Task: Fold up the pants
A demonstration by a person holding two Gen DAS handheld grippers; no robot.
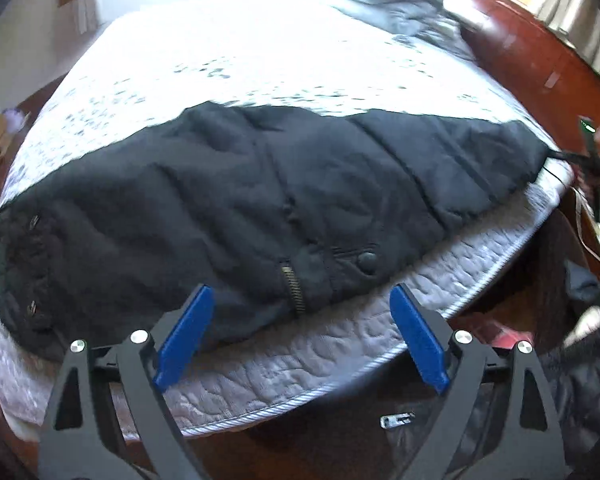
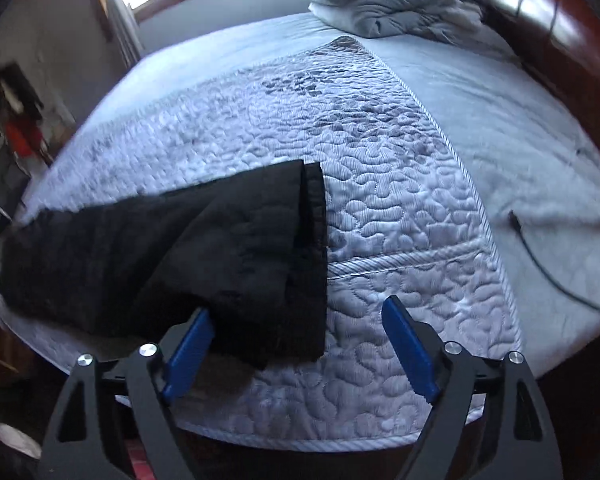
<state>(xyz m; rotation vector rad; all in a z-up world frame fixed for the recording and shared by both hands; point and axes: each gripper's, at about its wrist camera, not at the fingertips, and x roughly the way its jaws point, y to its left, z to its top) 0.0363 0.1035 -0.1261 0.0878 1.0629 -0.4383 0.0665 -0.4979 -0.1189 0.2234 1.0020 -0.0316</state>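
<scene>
Your black pants (image 1: 260,200) lie flat across the quilted mattress (image 1: 300,360), legs stacked, brass zipper (image 1: 292,288) and waist button (image 1: 367,261) facing up near the edge.

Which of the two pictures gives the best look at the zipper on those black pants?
The left wrist view. The brass zipper shows plainly there, near the front edge of the black pants, beside a dark button. The right wrist view shows only the leg ends of the pants, lying on the quilted mattress; no zipper is visible.
</scene>
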